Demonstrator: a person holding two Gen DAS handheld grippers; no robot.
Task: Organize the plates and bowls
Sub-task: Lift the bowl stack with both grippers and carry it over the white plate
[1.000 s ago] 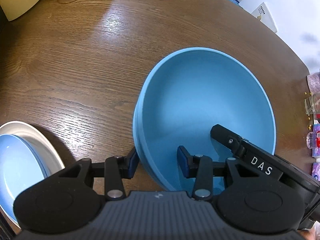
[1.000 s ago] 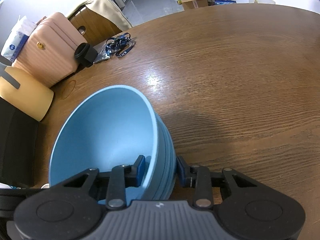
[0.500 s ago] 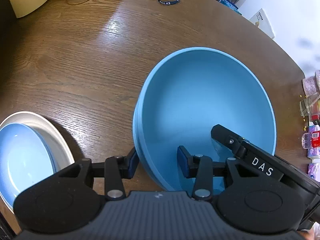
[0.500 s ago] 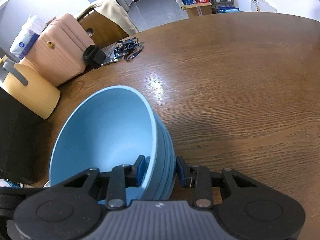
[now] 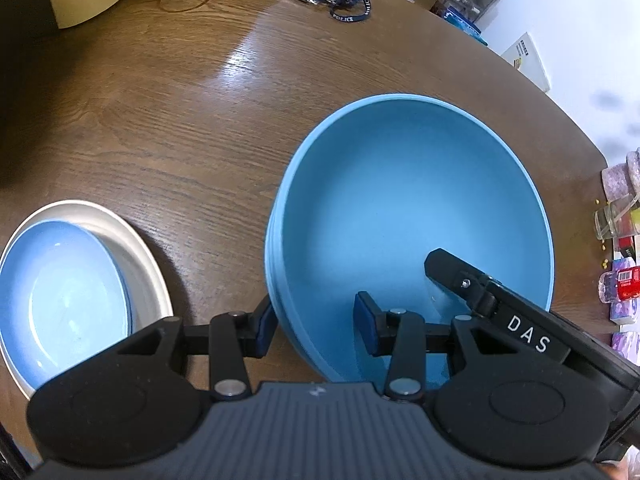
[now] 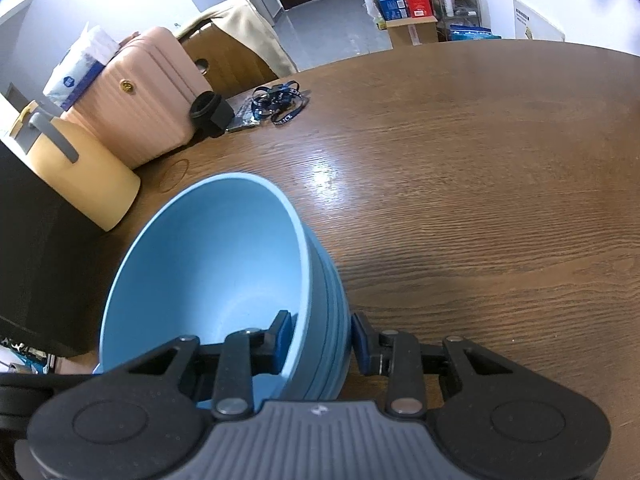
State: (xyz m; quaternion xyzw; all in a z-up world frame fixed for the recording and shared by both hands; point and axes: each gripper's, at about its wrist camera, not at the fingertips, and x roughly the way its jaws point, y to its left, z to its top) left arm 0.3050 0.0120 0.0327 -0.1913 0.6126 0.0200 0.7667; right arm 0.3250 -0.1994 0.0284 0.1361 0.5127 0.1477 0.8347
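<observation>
Bowls (image 5: 400, 208) stacked; count unclear; base hidden.

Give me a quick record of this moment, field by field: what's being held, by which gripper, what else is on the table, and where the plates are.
held: stack of blue bowls, several nested
left gripper: shut on the stack's rim, one finger inside, one outside
right gripper: shut on the opposite rim, the same way
plates: pale blue plate lying in a white plate, beside the bowls
surface: round wooden table
other items: blue lanyard, cream container
</observation>
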